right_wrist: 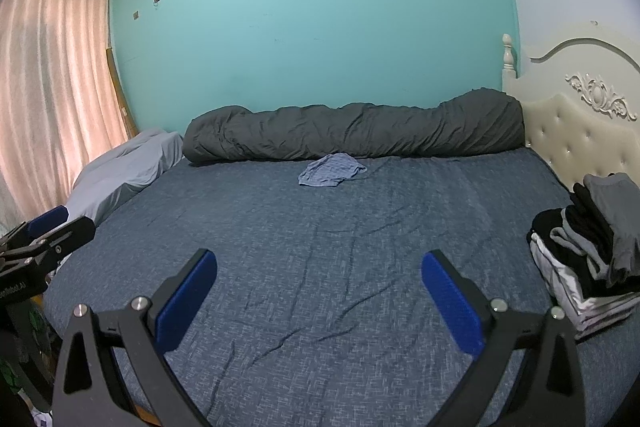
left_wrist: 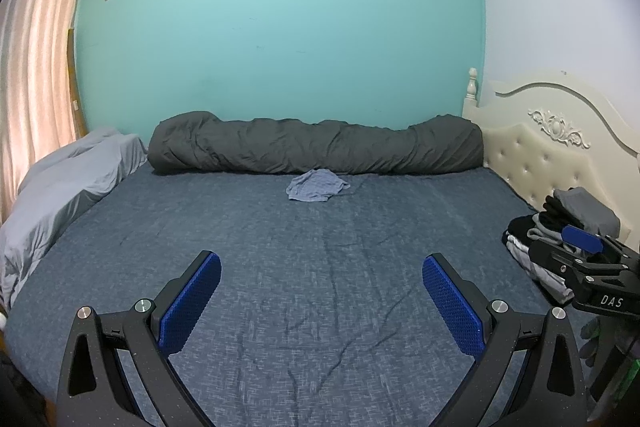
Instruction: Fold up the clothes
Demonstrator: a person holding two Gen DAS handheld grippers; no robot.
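A small light blue garment point(left_wrist: 318, 185) lies crumpled on the bed point(left_wrist: 320, 267), far from the near edge and just in front of the long dark grey rolled duvet point(left_wrist: 316, 143) that runs along the far edge against the turquoise wall. The garment is bunched into a loose, flattened heap with a faint woven or striped pattern, its edges curled and uneven, and whether it touches the duvet cannot be told. The bedsheet is a mottled dark blue with shallow creases across its middle. At the bed's right edge, by the cream tufted headboard point(left_wrist: 536, 155), sits a stack of folded clothes point(right_wrist: 588, 259) in black, grey and white. A pale grey pillow point(left_wrist: 72, 179) lies along the left edge beside the pink curtain point(left_wrist: 36, 75). The left tool point(left_wrist: 322, 279) hangs over the near part of the bed with its blue-padded jaws spread wide and nothing between them. The right tool point(right_wrist: 320, 277) hangs likewise over the near part, jaws wide apart and empty, well short of the garment.
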